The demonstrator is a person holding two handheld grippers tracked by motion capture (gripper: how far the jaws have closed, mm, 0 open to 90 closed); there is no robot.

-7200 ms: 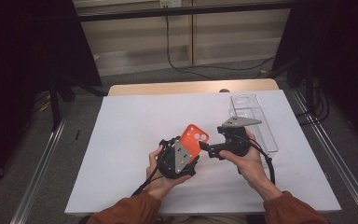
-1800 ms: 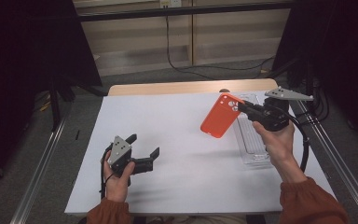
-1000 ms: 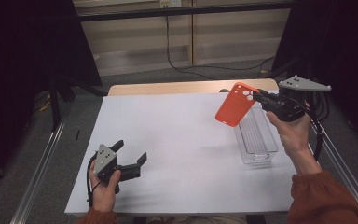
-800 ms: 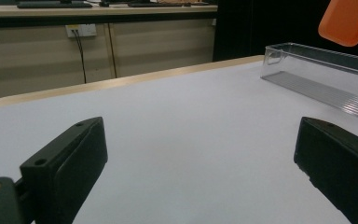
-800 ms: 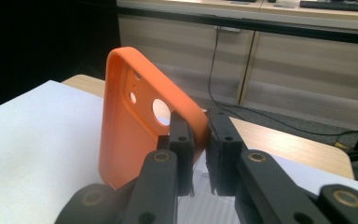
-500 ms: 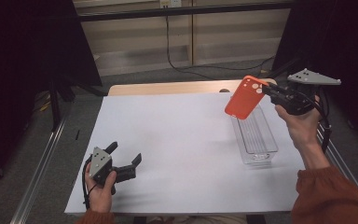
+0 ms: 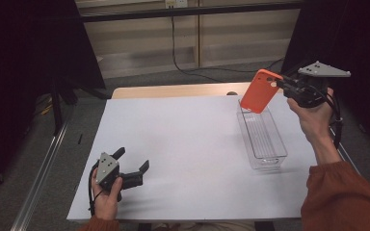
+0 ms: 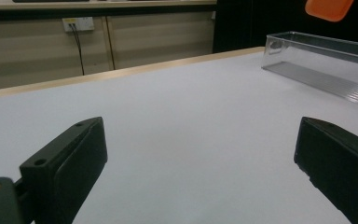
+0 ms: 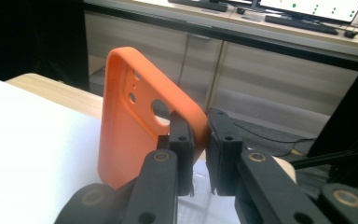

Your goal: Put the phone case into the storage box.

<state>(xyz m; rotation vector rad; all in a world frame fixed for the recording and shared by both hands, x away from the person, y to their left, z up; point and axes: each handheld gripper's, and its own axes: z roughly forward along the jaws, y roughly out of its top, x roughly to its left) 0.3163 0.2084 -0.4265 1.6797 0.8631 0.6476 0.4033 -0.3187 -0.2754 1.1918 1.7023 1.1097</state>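
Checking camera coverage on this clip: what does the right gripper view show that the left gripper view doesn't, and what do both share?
Right gripper view: the right tool shut on the edge of the orange phone case, its camera cutouts visible. Left gripper view: the left tool, open above the white table, and the clear plastic tray. Both: the orange case and white tabletop.

phone case (image 7: 263,90): bright orange
long tray (image 7: 262,138): see-through, with thin lines along its floor
table (image 7: 188,144): white top, light wood edge
sleeve (image 7: 339,198): rusty orange
gripper jaws: black
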